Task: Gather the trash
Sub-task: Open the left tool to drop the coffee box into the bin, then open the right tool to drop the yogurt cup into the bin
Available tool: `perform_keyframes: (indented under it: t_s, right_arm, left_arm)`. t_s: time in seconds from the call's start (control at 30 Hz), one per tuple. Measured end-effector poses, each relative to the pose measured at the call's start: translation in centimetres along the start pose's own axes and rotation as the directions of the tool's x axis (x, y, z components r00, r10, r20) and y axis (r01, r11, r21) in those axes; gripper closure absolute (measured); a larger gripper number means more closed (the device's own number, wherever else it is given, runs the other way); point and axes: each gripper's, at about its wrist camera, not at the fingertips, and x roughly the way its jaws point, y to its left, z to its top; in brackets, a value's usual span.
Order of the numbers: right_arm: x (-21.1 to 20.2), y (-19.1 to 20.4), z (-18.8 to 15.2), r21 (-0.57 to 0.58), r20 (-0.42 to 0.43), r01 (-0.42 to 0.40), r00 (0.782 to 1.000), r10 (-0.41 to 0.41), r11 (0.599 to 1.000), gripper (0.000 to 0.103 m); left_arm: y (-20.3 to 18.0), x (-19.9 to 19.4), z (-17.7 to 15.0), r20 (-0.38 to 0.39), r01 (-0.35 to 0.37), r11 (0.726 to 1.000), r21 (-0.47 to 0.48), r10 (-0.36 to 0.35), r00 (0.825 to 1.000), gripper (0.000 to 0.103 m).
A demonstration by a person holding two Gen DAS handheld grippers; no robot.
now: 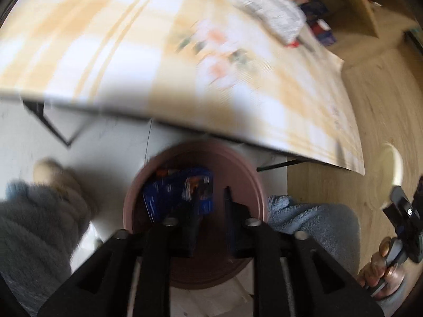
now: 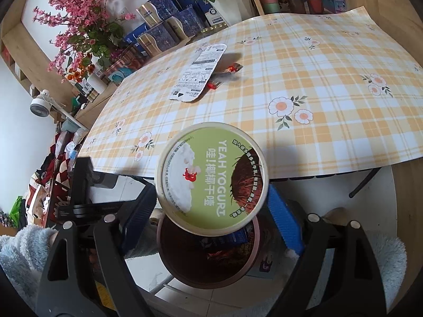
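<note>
A round paper yogurt tub [image 2: 212, 178], green lid with print and a cream rim, is being pinched between the wide-set blue ribbed pads [image 2: 284, 220] of the right gripper [image 2: 211, 211], at lower centre of the right wrist view. The tub is being held tilted, lid facing the camera, directly above a round pinkish-brown plastic bin [image 2: 206, 257] standing on the pale floor. Dark blue and red wrappers are seen lying inside the bin.

In the blurred left wrist view, the left gripper [image 1: 210, 211] is being pointed steeply down into the bin [image 1: 195, 211] at lower centre. Its black fingers [image 1: 230, 206] are set narrowly apart; a glossy blue wrapper [image 1: 179, 192] is seen by the left finger, but whether it is being pinched or is lying loose in the bin cannot be told through the blur.

A table is covered by a smooth yellow-and-white checked cloth [image 2: 304, 79] with printed daisies, filling the upper half of both views. A flat white printed pack [image 2: 198, 74] is lying on the cloth at upper centre of the right view, with small red wrappers [image 2: 232, 68] just beside it.

Fluffy blue-grey sleeves [image 2: 15, 251] are seen at the lower edges. A hand [image 1: 383, 272] is gripping the other tool's handle at lower right of the left view.
</note>
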Motion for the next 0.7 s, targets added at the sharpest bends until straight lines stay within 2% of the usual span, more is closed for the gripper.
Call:
perform_keyframes:
  t_s: [0.17, 0.23, 0.37, 0.5, 0.63, 0.7]
  right_arm:
    - [1.1, 0.8, -0.9, -0.019, -0.033, 0.015, 0.999, -0.016, 1.000, 0.019]
    - [1.7, 1.5, -1.5, -0.034, -0.051, 0.021, 0.998, -0.022, 0.999, 0.019]
    - [3.1, 3.1, -2.6, -0.088, -0.085, 0.036, 0.995, -0.043, 0.995, 0.019]
    - [4.5, 5.1, -3.9, -0.179, -0.119, 0.063, 0.989, -0.086, 0.982, 0.019]
    - [5.7, 6.2, -4.4, -0.233, -0.138, 0.080, 0.984, -0.114, 0.969, 0.019]
    - [6.2, 6.5, -4.6, -0.241, -0.153, 0.084, 0.980, -0.124, 0.967, 0.019]
  left_arm:
    - [-2.2, -3.8, -0.2, 0.142, -0.055, 0.987, 0.153, 0.033, 0.989, 0.059]
    - [-2.7, -5.5, -0.7, 0.201, -0.092, 0.974, 0.208, 0.050, 0.978, 0.046]
    - [-3.2, -8.7, -1.9, 0.324, -0.184, 0.933, 0.309, 0.079, 0.943, 0.028]
    - [-2.6, -10.7, -3.2, 0.414, -0.261, 0.900, 0.350, 0.101, 0.905, 0.011]
    - [-1.4, -12.1, -3.7, 0.480, -0.309, 0.891, 0.332, 0.122, 0.869, 0.006]
    - [-1.2, -12.6, -4.1, 0.503, -0.300, 0.897, 0.324, 0.105, 0.858, 0.006]
